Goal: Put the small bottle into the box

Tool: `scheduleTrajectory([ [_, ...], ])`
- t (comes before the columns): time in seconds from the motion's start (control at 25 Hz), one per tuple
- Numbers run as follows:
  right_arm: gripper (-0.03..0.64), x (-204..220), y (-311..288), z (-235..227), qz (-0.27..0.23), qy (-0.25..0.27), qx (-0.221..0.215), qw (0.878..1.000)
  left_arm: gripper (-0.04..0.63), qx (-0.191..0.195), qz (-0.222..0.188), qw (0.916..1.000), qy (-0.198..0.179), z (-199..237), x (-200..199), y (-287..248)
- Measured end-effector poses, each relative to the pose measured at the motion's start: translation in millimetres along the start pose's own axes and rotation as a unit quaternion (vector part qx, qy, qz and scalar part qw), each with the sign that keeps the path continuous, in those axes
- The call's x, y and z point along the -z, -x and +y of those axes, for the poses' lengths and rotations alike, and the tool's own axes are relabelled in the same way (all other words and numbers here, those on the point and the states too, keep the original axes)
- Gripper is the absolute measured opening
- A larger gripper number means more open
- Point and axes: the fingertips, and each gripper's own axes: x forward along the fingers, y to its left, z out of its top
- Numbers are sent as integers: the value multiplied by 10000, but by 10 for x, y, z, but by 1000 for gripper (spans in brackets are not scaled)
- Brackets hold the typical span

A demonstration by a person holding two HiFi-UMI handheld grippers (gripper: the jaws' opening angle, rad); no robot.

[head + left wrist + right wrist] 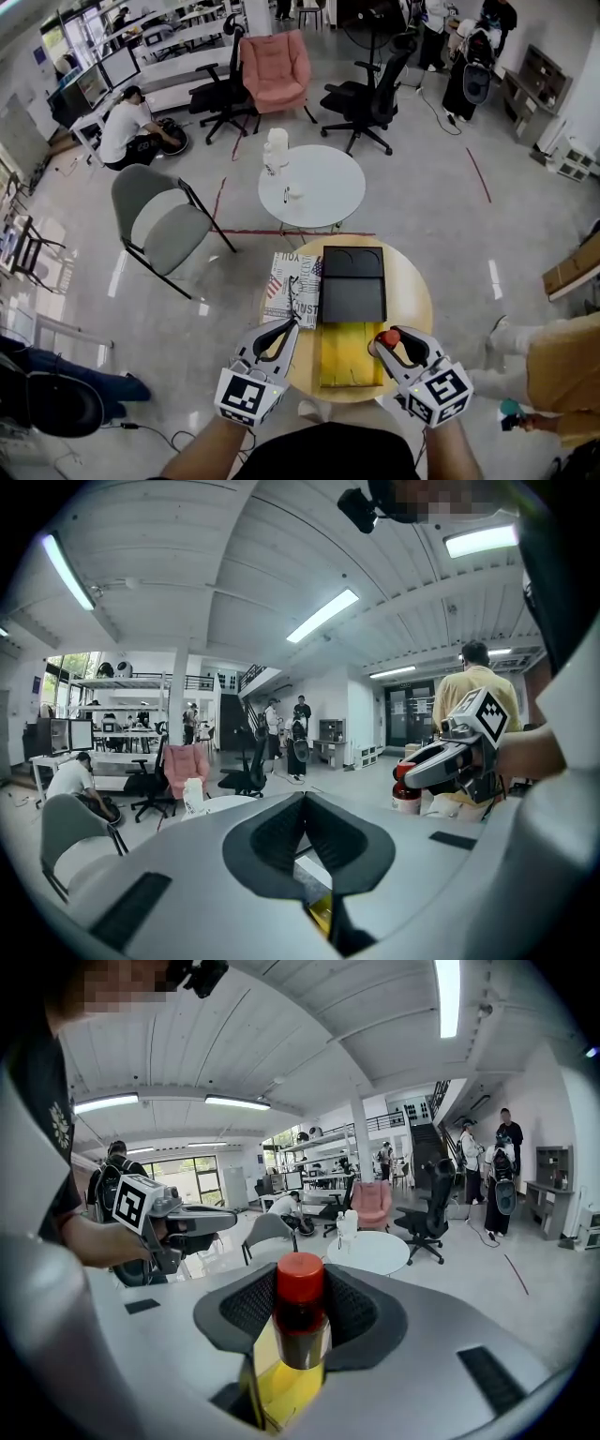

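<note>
Your right gripper (386, 341) grasps the red-capped small bottle (301, 1316) upright above the yellow board (352, 361) on the bench (414, 292). Your left gripper (292, 328) is clenched on nothing, near the black box (352, 281).

Red-capped small bottle (388, 337) in right gripper (383, 343)

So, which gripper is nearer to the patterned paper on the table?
Left. The left gripper is at the near edge of the patterned paper. The right gripper, shut on the small bottle, is across the yellow board from it.
</note>
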Motion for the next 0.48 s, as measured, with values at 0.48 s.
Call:
scheduleTrajectory([
  [0.48, 162, 358, -184, -236, 326, -217, 17, 9992, 15, 124, 140, 9998, 114, -89, 151, -321],
])
